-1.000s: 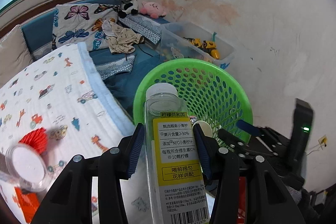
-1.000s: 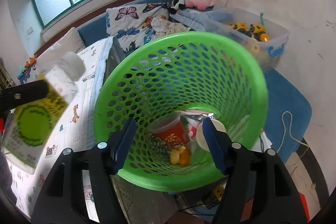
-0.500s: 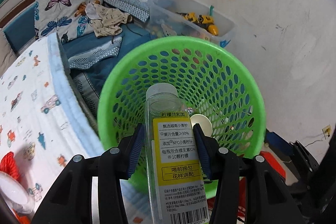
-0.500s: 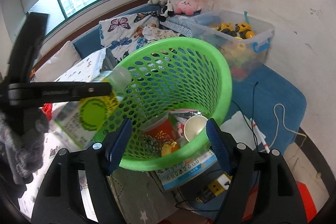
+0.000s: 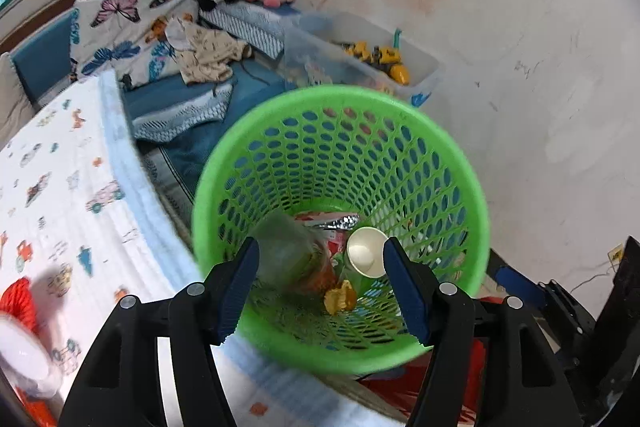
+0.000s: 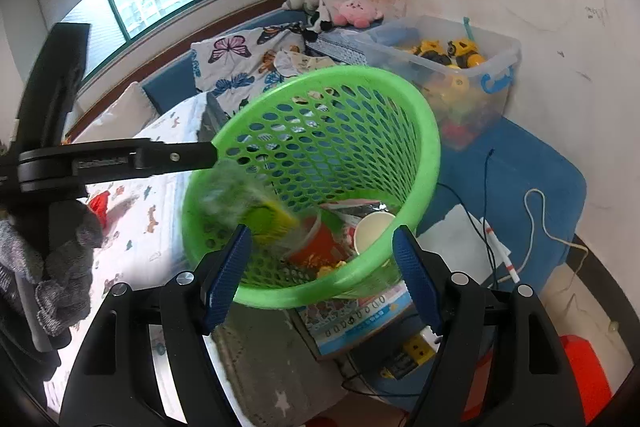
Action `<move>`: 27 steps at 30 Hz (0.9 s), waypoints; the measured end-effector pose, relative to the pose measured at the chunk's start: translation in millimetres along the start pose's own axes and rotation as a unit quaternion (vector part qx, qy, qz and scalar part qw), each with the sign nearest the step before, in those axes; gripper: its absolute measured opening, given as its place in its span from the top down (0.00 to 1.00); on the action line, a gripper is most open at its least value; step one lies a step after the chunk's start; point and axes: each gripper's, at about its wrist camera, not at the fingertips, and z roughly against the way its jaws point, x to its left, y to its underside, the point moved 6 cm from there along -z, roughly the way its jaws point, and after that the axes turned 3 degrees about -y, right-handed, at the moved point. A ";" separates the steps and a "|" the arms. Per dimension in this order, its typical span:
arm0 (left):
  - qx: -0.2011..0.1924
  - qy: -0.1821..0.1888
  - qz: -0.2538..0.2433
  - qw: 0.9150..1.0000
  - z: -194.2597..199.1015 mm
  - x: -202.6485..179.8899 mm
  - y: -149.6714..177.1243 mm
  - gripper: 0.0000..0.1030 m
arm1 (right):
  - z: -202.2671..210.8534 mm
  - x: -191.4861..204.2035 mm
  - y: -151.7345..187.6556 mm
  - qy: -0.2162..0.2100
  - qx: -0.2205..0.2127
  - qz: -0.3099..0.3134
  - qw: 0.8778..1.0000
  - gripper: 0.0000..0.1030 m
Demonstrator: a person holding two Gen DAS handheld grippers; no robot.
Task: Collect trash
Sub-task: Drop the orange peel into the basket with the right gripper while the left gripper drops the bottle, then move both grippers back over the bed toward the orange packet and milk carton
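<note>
The left gripper (image 5: 320, 277) gapes wide and empty over the green basket (image 5: 340, 99), and the bottle (image 6: 248, 207) is a blurred streak inside the near wall, long axis slanting down toward the paper cup (image 5: 366, 257) and red cup (image 6: 320, 243) at the bottom. The right gripper (image 6: 322, 273) also spread wide, hangs at the basket's near rim, the bed (image 5: 60, 187) alongside.

The clear plastic bottle with the yellow label (image 6: 244, 205) was smeared by motion blur inside the green perforated plastic basket (image 6: 430, 131); its print could not be read. The basket's base was hidden behind its own rim.
</note>
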 end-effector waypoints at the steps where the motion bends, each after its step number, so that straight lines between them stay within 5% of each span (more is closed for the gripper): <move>1: -0.006 0.000 0.002 1.000 7.4 2.0 3.4 0.39 | 2.4 3.8 0.8 -0.002 -0.002 0.004 1.000 0.28; 12: -0.068 -0.050 0.050 0.995 90.3 62.1 71.1 0.39 | 14.5 51.6 8.9 -0.035 -0.009 0.033 0.999 0.22; 23: -0.077 -0.119 0.142 0.980 145.4 162.8 155.7 0.39 | 3.6 121.1 16.5 -0.083 0.006 0.075 0.994 0.19; 27: -0.078 -0.142 0.157 0.974 158.4 193.6 177.3 0.31 | -1.3 145.8 20.5 -0.098 0.012 0.091 0.991 0.18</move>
